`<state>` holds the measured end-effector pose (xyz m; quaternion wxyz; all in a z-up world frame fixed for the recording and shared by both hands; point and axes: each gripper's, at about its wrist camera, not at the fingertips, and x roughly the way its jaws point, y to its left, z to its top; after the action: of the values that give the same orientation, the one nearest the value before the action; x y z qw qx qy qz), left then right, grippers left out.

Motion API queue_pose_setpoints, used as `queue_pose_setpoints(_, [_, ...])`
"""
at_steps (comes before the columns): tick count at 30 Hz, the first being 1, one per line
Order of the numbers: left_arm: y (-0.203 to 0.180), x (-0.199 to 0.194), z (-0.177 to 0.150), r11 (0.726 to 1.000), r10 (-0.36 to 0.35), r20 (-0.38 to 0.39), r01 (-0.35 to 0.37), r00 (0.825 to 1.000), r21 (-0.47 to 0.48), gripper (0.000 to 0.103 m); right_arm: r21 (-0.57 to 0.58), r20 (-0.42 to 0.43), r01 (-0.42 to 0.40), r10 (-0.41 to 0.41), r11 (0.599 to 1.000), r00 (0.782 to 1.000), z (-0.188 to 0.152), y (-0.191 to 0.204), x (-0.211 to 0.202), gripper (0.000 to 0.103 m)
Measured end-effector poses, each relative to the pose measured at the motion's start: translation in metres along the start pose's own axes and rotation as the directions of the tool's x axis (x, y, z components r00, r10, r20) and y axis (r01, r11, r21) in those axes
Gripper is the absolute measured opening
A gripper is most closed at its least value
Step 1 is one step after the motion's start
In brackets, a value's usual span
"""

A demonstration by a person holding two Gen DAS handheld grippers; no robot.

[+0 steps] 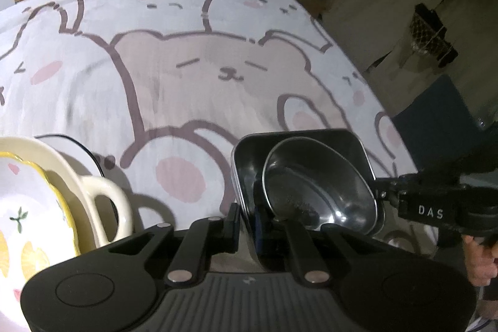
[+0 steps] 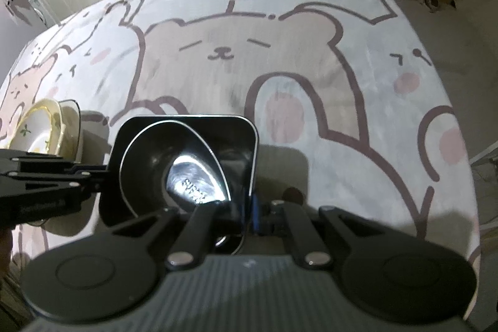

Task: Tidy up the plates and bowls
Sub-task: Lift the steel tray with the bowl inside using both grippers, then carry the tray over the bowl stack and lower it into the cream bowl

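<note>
Shiny round metal bowl [image 1: 320, 192] sits tilted inside a square dark metal tray [image 1: 249, 157]; left gripper [image 1: 247, 220] and right gripper [image 2: 252, 217] each pinch the tray's thin rim; glossy ceramic dishes [image 1: 46, 176] beside the tray on the cloth-covered bench [image 1: 186, 67].

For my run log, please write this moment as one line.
left gripper: shut on square tray rim | right gripper: shut on opposite rim | steel bowl: inside tray | flower plate: stacked in cream dish

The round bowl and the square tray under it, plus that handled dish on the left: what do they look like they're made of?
Round bowl: likely polished stainless steel; mirror glare and a stamped mark in its base.
Square tray: apparently the same metal, with a thin bright rolled rim and dark reflective walls.
Handled dish: probably glazed ceramic; thick cream walls, a soft gloss, a chunky loop handle.
</note>
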<state>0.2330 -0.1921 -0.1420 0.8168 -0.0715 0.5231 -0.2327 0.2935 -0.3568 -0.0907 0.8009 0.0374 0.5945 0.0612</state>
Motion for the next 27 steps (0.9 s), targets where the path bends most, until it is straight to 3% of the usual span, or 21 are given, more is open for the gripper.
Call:
queue_pose_setpoints(13, [0.025, -0.075, 0.002, 1.000, -0.005, 0.170, 0.010, 0.985, -0.025, 0.010, -0.019, 0.124, -0.053, 0.055, 0.998, 0.991, 0.004, 0.036, -0.045, 0.007])
queue_pose_setpoints(27, [0.092, -0.143, -0.027, 0.990, 0.084, 0.252, -0.052, 0.964, -0.130, 0.008, -0.145, 0.144, -0.115, 0.136, 0.983, 0.980, 0.017, 0.130, -0.050, 0.007])
